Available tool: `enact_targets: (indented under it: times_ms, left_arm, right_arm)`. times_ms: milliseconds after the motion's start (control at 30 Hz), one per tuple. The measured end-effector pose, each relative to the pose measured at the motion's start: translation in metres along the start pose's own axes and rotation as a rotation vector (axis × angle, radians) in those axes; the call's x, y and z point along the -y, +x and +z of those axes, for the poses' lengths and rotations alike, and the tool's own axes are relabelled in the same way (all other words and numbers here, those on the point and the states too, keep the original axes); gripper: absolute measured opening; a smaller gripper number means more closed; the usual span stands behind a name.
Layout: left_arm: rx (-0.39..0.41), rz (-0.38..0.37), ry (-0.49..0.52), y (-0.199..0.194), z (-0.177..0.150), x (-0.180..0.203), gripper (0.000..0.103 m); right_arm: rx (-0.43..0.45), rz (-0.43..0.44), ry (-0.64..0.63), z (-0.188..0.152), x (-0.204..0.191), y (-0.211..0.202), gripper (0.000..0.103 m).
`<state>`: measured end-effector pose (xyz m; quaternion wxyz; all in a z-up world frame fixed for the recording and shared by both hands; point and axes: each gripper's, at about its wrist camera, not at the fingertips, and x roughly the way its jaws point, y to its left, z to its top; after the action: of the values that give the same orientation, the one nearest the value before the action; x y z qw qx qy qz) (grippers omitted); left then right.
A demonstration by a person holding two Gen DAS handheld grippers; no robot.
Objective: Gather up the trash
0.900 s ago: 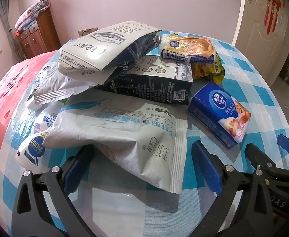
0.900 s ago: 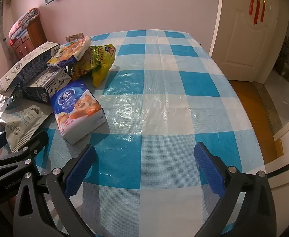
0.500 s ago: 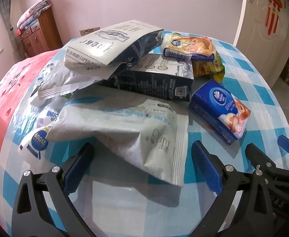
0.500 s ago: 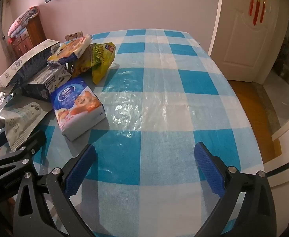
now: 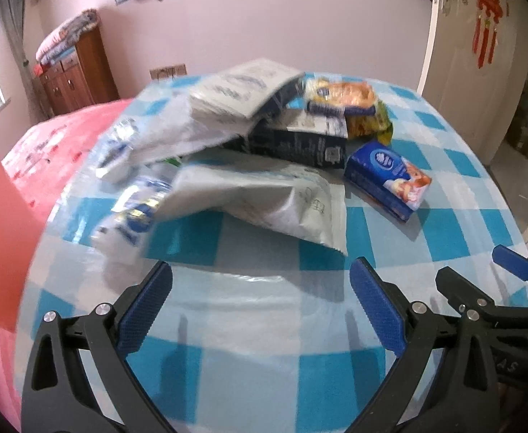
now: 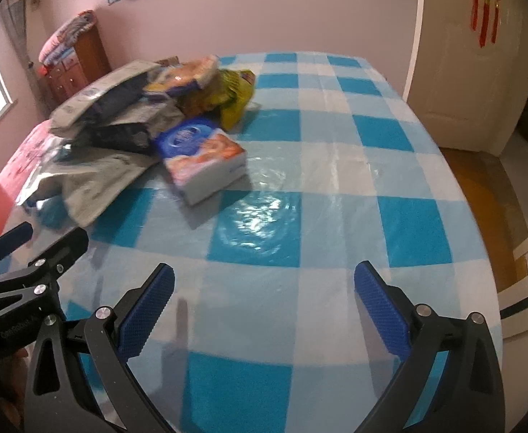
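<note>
A heap of wrappers sits on the table point(image 5: 249, 328) toward its far left part. At the front of the heap lies a large flat bag point(image 5: 264, 202), with a box point(image 5: 300, 144) behind it and another bag point(image 5: 242, 90) lying on top of the box. A tissue pack point(image 5: 390, 176) lies to the right of the large flat bag, apart from it. Behind the tissue pack, snack packets point(image 5: 343, 99) rest against the box. A cabinet point(image 5: 76, 72) stands by the wall beyond the table, to the left, and a door point(image 6: 473, 54) stands to the right.
</note>
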<state>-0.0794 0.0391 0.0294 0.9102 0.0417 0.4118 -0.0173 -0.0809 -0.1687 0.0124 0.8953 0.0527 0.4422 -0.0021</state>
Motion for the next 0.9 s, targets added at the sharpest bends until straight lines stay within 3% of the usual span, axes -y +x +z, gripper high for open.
enact_targets:
  times_ms: [600,900]
  left_arm:
    - [0.218,0.028,0.030,-0.084,-0.003,-0.032,0.099]
    - [0.274,0.031,-0.002,-0.108,-0.006,-0.049,0.099]
  right_arm:
    - [0.233,-0.025,-0.064,0.008,-0.049,-0.106,0.099]
    - [0.283,-0.062,-0.080,0.005,-0.059,-0.137,0.099]
